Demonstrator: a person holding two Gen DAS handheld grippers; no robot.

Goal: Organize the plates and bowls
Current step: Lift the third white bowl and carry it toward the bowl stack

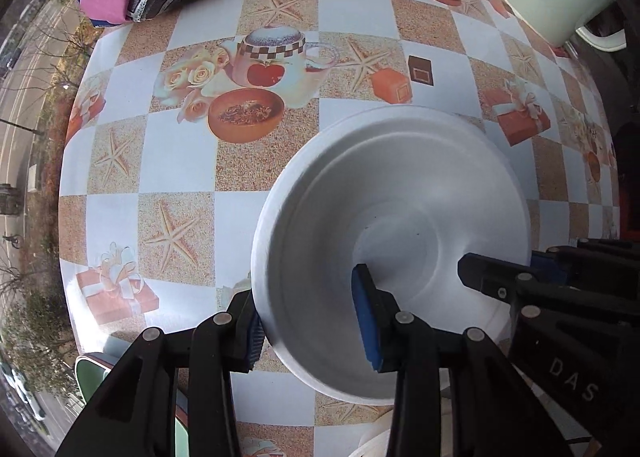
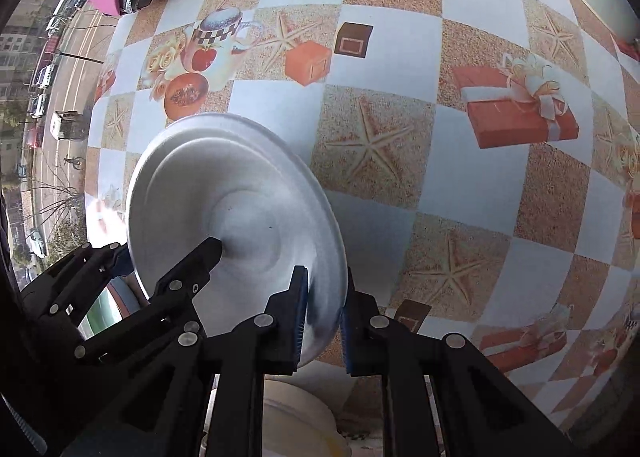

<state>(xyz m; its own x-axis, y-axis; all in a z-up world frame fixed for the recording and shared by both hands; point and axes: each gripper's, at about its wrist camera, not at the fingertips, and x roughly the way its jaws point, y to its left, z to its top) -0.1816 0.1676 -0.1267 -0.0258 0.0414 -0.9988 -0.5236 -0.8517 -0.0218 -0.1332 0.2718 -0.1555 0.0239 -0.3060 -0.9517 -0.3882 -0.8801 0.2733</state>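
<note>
Above the checkered tabletop, a white bowl hangs clear of the cloth, carried by both tongs at once. Left tongs: narrow, clamped across the bowl's rim at about 7 o'clock in the left wrist view, one pad outside the wall, the other inside the cavity. Right tongs: nearly closed, pinching the thin rim at about 5 o'clock in the right wrist view. Each view shows the other tongs reaching in from the opposite side, so the two grips sit on roughly opposite rim edges. Bowl mouth faces up toward both cameras; slightly blurred.

Key relation: bowl lies directly ahead of and between both tongs, neither hand nearer. Another pale dish shows at 6 o'clock below the right tongs, a green-rimmed one at 8 o'clock. Judgement: the set-down spot is likely one of these; both grips should open together or the bowl tips.
</note>
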